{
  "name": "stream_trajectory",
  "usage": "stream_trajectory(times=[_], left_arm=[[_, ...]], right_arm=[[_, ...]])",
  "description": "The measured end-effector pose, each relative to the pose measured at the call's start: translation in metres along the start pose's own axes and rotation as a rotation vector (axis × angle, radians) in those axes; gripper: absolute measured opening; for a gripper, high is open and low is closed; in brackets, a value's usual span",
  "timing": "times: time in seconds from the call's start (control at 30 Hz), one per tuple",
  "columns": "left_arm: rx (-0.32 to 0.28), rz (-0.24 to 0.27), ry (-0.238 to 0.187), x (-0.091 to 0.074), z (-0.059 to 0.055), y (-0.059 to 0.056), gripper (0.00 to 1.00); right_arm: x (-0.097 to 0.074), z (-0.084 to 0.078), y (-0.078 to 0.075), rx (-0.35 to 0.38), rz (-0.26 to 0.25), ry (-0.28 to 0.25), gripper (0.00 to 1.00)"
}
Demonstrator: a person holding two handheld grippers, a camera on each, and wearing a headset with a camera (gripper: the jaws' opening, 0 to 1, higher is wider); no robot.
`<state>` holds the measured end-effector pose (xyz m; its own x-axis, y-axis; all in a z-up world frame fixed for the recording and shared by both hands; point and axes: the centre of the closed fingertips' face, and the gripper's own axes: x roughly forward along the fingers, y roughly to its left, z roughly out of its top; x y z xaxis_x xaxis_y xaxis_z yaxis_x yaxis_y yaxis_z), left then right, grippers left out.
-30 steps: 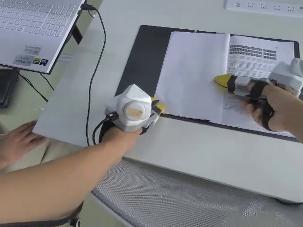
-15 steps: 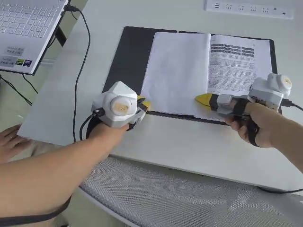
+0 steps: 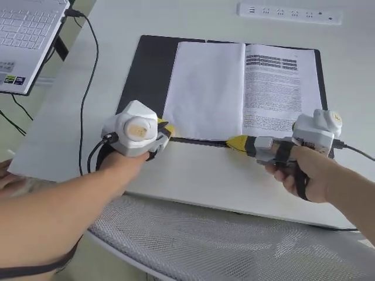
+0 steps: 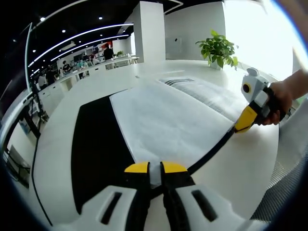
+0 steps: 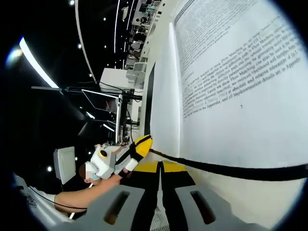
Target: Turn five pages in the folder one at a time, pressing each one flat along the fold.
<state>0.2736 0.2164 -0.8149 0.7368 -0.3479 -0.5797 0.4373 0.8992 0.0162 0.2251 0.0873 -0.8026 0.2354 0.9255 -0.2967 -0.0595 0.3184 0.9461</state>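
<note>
Head view: the folder [image 3: 149,70] lies open on the white table [image 3: 199,175]. Its black cover is bare at 9 o'clock, and a blank page [image 3: 205,88] and a printed page [image 3: 281,88] lie inside. The left gripper [image 3: 164,129] sits at the blank page's 7 o'clock corner with its jaws nearly together; I cannot tell whether they pinch paper. The right gripper [image 3: 236,142], clenched on nothing, is at the folder's 6 o'clock edge. The laptop [image 3: 23,35] at 10 o'clock is cut off.
</note>
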Motion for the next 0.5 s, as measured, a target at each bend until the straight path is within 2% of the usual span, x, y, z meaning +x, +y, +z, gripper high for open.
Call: stream_trajectory(times=[0.07,0.17,0.2,0.37,0.5], left_arm=[[-0.004,0.0,0.001,0.0,0.0,0.0,0.07],[-0.015,-0.001,0.004,0.0,0.0,0.0,0.07],[-0.02,-0.003,0.005,0.0,0.0,0.0,0.08],[-0.029,-0.016,0.02,-0.005,0.0,-0.005,0.14],[-0.025,-0.035,0.047,-0.013,0.002,-0.011,0.22]], right_arm=[[-0.002,-0.006,0.002,0.0,0.004,0.007,0.0],[-0.006,-0.01,0.009,-0.023,0.003,-0.03,0.12],[-0.008,-0.015,0.012,-0.027,0.005,-0.023,0.14],[-0.018,-0.025,0.023,-0.089,-0.018,-0.029,0.18],[-0.029,-0.022,0.03,-0.126,-0.034,-0.074,0.22]])
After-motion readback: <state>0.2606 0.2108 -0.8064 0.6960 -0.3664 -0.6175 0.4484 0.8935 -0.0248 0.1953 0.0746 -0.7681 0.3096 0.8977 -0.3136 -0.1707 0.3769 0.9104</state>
